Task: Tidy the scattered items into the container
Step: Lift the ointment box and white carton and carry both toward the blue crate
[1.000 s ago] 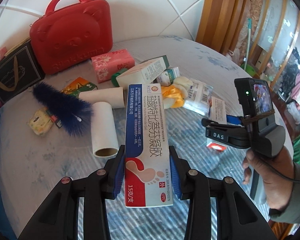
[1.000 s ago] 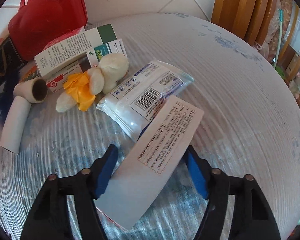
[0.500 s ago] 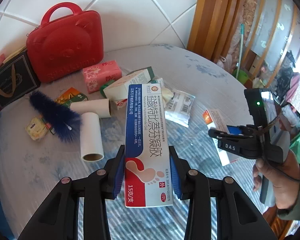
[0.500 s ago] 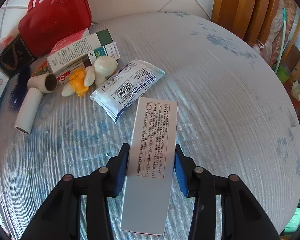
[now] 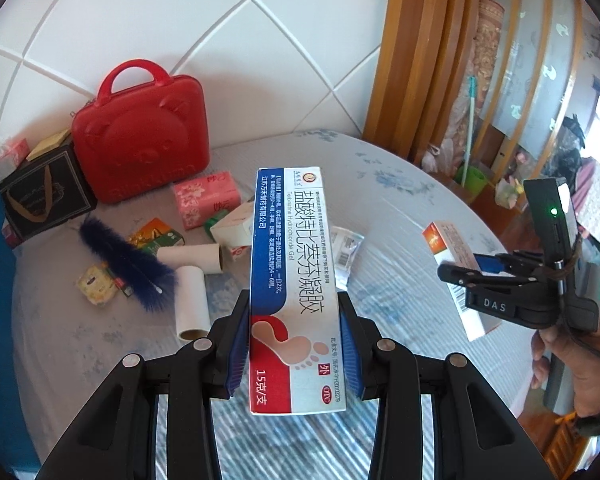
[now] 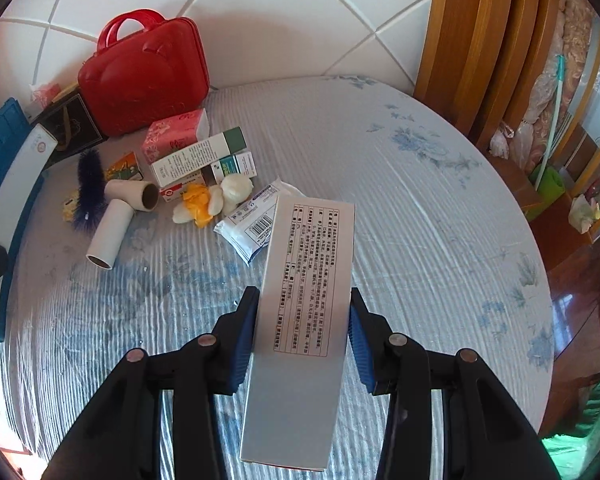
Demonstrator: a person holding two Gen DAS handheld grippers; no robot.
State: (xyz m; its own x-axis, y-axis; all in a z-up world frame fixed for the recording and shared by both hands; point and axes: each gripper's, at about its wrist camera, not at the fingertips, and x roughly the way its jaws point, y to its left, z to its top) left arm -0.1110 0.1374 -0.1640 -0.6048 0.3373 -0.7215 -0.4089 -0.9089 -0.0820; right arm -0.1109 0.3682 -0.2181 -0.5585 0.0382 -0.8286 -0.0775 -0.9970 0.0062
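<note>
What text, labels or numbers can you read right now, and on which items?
"Terbinafine Hydrochloride Gel", "15克/支", "OTC", "外": medicine box in the left gripper.
"DAS": body of the right gripper.
Printed table of small text, unreadable: silver box in the right gripper.
Barcode, digits too small: white pouch.
Embossed wording on the red case, and print on the other boxes: too blurred to read.

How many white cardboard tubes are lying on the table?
2. One tube lies nearer the camera, its open end toward us; the other tube lies crosswise behind it, beside the blue brush. More may be hidden under the boxes.
</note>
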